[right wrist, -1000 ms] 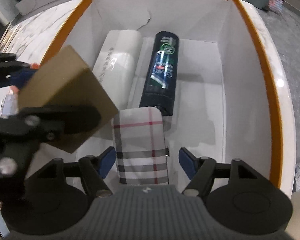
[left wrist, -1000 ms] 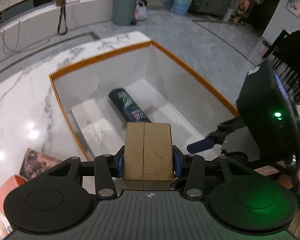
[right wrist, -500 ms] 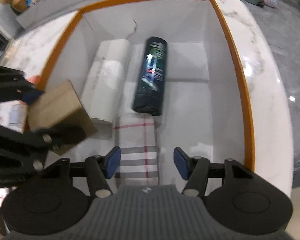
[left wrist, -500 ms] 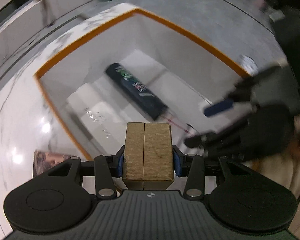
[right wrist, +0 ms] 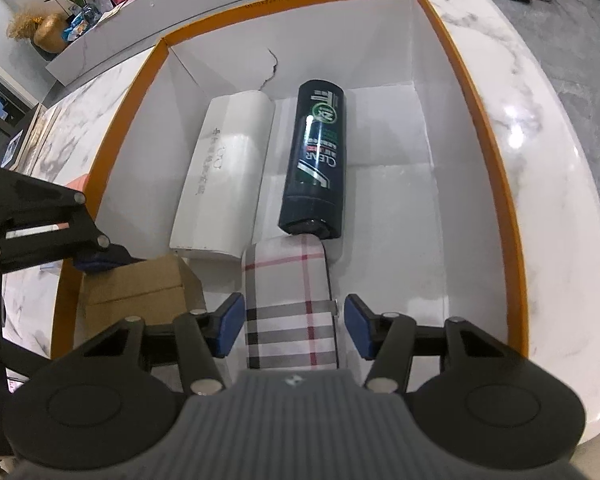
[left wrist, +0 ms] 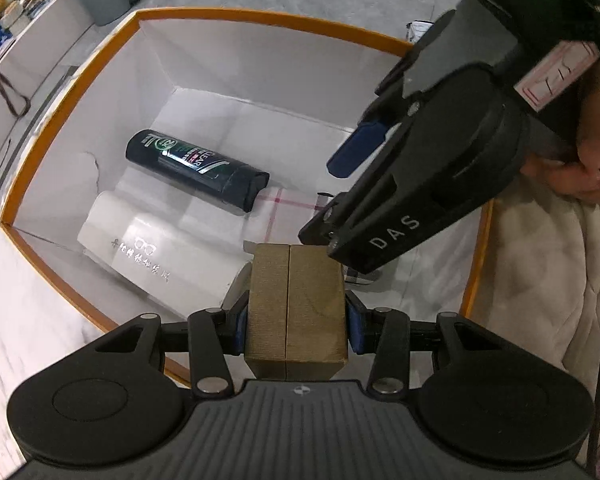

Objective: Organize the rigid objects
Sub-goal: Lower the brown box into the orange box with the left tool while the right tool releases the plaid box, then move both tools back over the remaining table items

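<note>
Plaid case (right wrist: 290, 312) — white with grey and red check — lies flat on the floor of the orange-rimmed box (right wrist: 496, 184), near the box's near end. Its long axis runs straight away from the right wrist camera, and its far end touches the cap end of the dark shampoo bottle (right wrist: 316, 160), which lies in line with it, base toward the far wall. Just beside the bottle, to its left in the right wrist view, lies a white case (right wrist: 224, 176) on roughly the same heading. The right gripper (right wrist: 290, 326) straddles the plaid case; its jaws are closing, yet both blue pads stand just clear of the case's sides. The left gripper (left wrist: 296, 320) is clamped on a brown cardboard box (left wrist: 296, 304), held over the near left corner of the orange-rimmed box, just beside the white case's near end.
</note>
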A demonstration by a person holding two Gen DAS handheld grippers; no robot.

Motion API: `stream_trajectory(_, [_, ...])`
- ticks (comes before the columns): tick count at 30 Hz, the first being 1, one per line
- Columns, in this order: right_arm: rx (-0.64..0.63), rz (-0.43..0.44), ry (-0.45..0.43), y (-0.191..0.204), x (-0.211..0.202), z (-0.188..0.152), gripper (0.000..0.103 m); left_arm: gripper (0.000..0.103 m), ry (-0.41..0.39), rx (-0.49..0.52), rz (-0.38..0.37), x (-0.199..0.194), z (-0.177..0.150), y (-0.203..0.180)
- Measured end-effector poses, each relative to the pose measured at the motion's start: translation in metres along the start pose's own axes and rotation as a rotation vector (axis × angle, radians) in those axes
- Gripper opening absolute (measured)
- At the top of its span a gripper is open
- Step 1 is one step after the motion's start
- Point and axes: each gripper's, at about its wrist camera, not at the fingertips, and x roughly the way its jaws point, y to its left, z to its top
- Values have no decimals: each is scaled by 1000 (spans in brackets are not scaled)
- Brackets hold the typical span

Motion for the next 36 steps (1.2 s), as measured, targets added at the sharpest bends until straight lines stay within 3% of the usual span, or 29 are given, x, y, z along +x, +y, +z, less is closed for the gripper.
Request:
stream_trajectory(4, [-25,9,25,3,6,0,56,57,27,1,50,3,-5,2])
stream_trajectory(17, [-116,-40,25,15,8,-4,56,60,-89,-44,50,-29,-21,1])
stream_trajectory(21, [-147,-94,-22,22,-1,-7,60,60,-148,-106,24,-45,-29,6])
stream_trajectory(27, [-226,-167,-153,39,-23,-14,64,60,-250,-181,47,-71,-46,8])
stream_trajectory(36, [-342,-164,-304,83,-49,-16,68,60,-324,-345,137,-102,-85,29])
